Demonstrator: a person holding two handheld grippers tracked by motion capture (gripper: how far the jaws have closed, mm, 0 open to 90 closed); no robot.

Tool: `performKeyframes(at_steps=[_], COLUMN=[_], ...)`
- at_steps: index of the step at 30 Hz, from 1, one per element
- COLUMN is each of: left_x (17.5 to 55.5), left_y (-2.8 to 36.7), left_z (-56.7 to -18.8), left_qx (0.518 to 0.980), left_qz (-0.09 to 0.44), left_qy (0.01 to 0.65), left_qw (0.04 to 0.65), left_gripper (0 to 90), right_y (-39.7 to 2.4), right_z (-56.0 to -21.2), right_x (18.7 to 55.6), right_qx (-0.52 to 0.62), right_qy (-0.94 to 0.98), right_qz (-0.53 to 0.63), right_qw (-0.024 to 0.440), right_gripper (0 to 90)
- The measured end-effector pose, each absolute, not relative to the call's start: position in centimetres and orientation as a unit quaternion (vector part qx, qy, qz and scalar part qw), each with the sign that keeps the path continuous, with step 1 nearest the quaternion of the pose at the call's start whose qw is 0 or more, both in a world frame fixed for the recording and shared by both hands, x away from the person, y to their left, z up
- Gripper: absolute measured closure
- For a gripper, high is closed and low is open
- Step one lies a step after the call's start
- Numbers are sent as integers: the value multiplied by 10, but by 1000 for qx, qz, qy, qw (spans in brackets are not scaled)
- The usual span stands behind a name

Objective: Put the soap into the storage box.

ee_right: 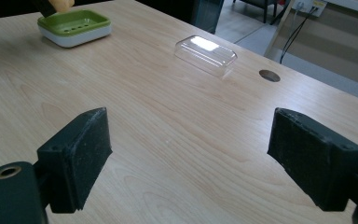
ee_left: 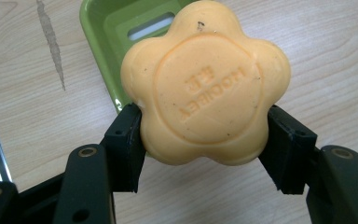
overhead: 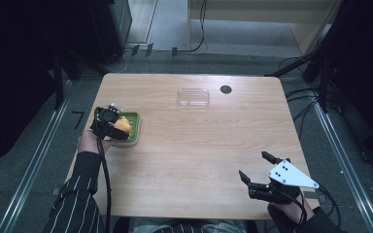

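The left gripper is clamped on an orange soap, one black jaw pressing each of two opposite sides of the bar, so that most of the bar stands out beyond the jaw tips. In the left gripper view the soap hangs above the wooden table, over the near corner of a green soap dish; whether it touches the dish cannot be told. In the high view the soap sits at the near left edge of the dish, at the left side of the table. The soap is a flat, flower-shaped cake with five rounded lobes, matte and waxy, with a raised ring on its broad face and embossed lettering inside it, read upside down from the gripper's camera. Being nearly round, it has no clear long axis; its broad face is turned toward that camera. The dish is glossy green plastic with a slotted floor and, in the right gripper view, a white base. A clear plastic lid lies alone farther along the table, rounded and rectangular. The right gripper rests near the table's front right, its jaws spread wide with nothing between them.
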State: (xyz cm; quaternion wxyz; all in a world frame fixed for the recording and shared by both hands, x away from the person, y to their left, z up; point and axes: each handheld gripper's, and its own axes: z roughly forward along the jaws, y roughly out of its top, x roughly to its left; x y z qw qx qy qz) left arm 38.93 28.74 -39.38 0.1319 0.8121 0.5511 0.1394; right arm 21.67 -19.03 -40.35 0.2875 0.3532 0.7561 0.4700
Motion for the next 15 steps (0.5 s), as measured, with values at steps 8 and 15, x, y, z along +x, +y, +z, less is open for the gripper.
performKeyframes(at_steps=[8, 15], left_x=[402, 410], left_y=[290, 290], left_z=[-393, -397], left_qx=[811, 812], left_qz=[134, 124], left_qy=[554, 556], left_qw=[132, 127], left_gripper=[393, 392], right_y=[-190, -190], right_z=[-404, -403], right_x=[217, 216], right_qx=[354, 354], right_qy=[756, 756], right_qz=[470, 470], right_qw=[287, 287], right_gripper=[134, 134])
